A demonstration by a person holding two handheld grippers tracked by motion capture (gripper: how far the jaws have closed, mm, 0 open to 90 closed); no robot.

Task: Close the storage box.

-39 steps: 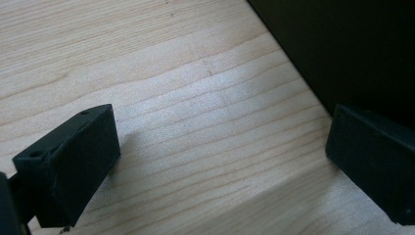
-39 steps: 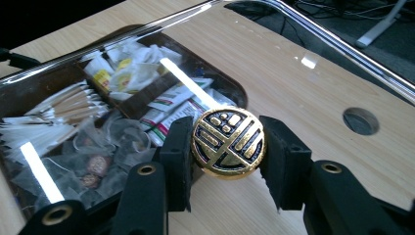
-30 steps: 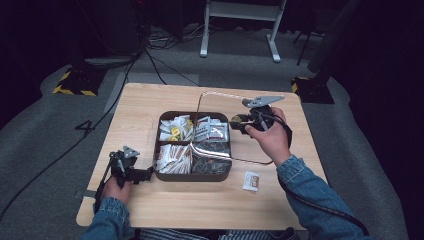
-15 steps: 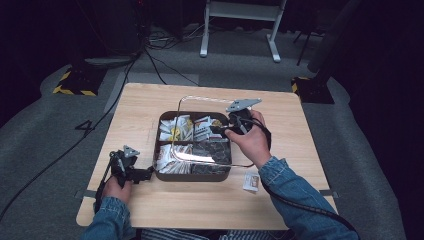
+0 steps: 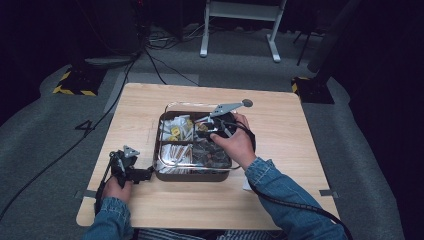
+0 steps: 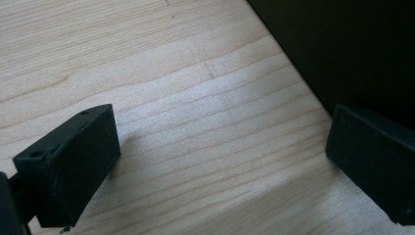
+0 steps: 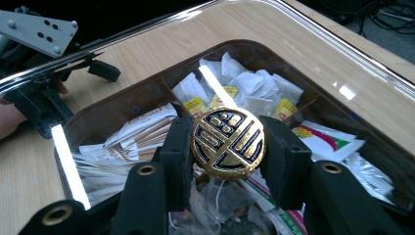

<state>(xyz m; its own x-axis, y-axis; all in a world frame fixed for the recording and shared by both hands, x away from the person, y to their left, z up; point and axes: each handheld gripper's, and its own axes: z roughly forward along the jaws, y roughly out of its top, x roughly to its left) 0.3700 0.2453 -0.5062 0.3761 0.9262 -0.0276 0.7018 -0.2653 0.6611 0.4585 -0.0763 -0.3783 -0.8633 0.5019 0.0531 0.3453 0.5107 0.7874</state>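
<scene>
Holding a clear lid by its round gold and black knob, the right gripper sits over the brown box on the table. Its two black jaws are part way shut and press on the knob from both sides. The lid is see-through, with a shiny rim, and in the high view it hangs right above the box.

One box can be counted, and it has four parts inside. In the high view the two back parts hold white tea bags with little yellow tags, the front left part holds long thin paper packets, and the front right part holds darker packets. How many packets there are is too hard to tell, as they lie in heaps. One small white packet peeks out on the table just by the person's right sleeve.

Two grippers can be counted. The left gripper rests on the table just left of the box, well away from the lid. Its jaws stand wide open with only bare wood between them, and it holds nothing.

The right hand and its gripper cover part of the box's right side. Black cables lie on the grey floor behind the table, near a white stand.
</scene>
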